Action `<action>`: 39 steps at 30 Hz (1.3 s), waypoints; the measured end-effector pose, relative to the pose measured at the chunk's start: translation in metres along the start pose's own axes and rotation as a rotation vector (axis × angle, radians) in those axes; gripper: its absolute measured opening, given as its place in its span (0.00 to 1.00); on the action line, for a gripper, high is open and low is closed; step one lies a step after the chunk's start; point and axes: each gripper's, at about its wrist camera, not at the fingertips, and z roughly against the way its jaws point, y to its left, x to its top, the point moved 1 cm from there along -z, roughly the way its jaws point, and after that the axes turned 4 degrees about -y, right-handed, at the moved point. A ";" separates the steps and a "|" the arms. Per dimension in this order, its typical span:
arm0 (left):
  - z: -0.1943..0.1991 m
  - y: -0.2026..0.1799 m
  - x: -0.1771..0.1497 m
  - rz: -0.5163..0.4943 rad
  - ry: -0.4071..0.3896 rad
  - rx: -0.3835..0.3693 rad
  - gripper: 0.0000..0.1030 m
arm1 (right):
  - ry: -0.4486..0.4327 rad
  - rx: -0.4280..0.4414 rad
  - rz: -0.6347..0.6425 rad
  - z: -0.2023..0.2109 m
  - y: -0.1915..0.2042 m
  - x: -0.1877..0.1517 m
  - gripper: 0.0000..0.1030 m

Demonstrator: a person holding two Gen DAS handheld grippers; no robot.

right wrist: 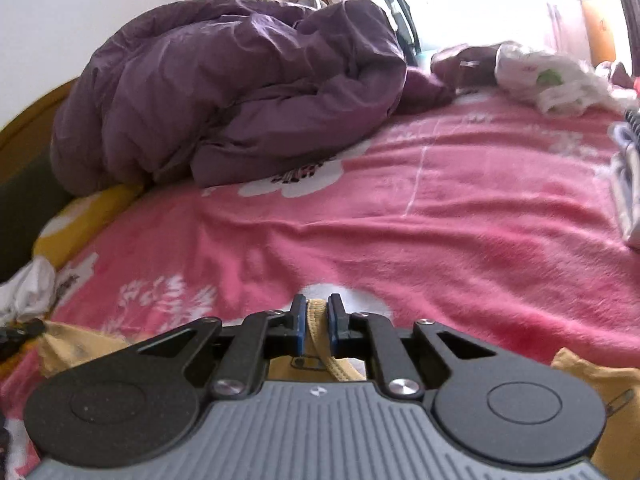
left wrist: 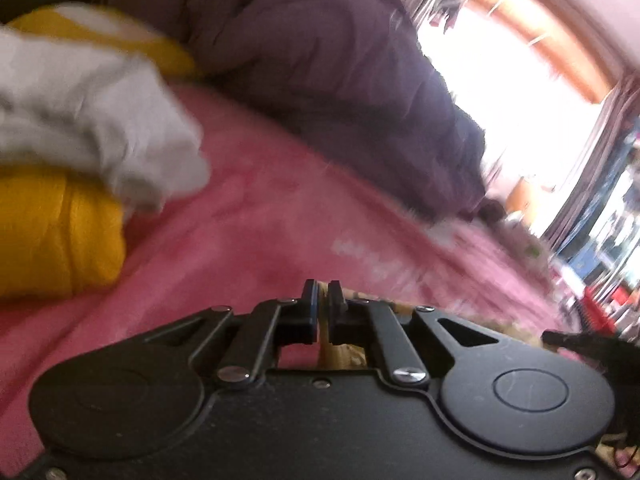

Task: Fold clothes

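Note:
My right gripper (right wrist: 317,312) is shut on the ribbed edge of a pale yellow garment (right wrist: 588,376), which hangs below and spreads to both sides of it over the pink floral blanket (right wrist: 460,216). My left gripper (left wrist: 323,300) is shut on a thin fold of the same pale yellow garment (left wrist: 340,354), seen in the gap below the fingers. The left wrist view is blurred by motion. Most of the garment is hidden under both grippers.
A crumpled purple duvet (right wrist: 240,88) lies at the back of the bed. A pile of grey-white (left wrist: 92,120) and mustard yellow clothes (left wrist: 52,232) lies to the left. A white plastic bag (right wrist: 544,76) and striped clothes (right wrist: 628,168) lie at the right. A bright window is behind.

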 end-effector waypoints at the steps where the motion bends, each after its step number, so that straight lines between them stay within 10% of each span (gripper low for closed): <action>1: 0.002 0.001 -0.001 -0.003 -0.004 0.002 0.03 | 0.022 -0.009 0.023 -0.004 0.002 -0.002 0.13; 3: 0.002 0.003 0.001 0.012 -0.001 -0.002 0.03 | 0.033 -0.028 0.072 -0.004 0.010 -0.001 0.14; 7: 0.003 0.008 0.004 0.044 0.006 -0.010 0.44 | 0.038 -0.067 0.172 -0.001 0.027 0.004 0.31; 13: 0.004 0.009 0.004 0.057 0.059 -0.041 0.44 | 0.057 0.015 0.303 0.003 0.059 0.008 0.33; 20: 0.009 0.005 0.002 0.040 0.112 -0.051 0.20 | 0.143 -0.063 0.329 -0.034 0.074 -0.025 0.31; 33: 0.036 -0.001 0.000 0.085 0.119 -0.093 0.28 | 0.127 -0.026 0.364 -0.023 0.120 -0.029 0.33; 35: 0.040 -0.002 0.000 0.092 0.120 -0.100 0.03 | 0.124 -0.012 0.365 -0.021 0.127 -0.030 0.33; 39: 0.045 -0.004 -0.001 0.092 0.124 -0.102 0.03 | 0.115 0.006 0.353 -0.017 0.136 -0.031 0.33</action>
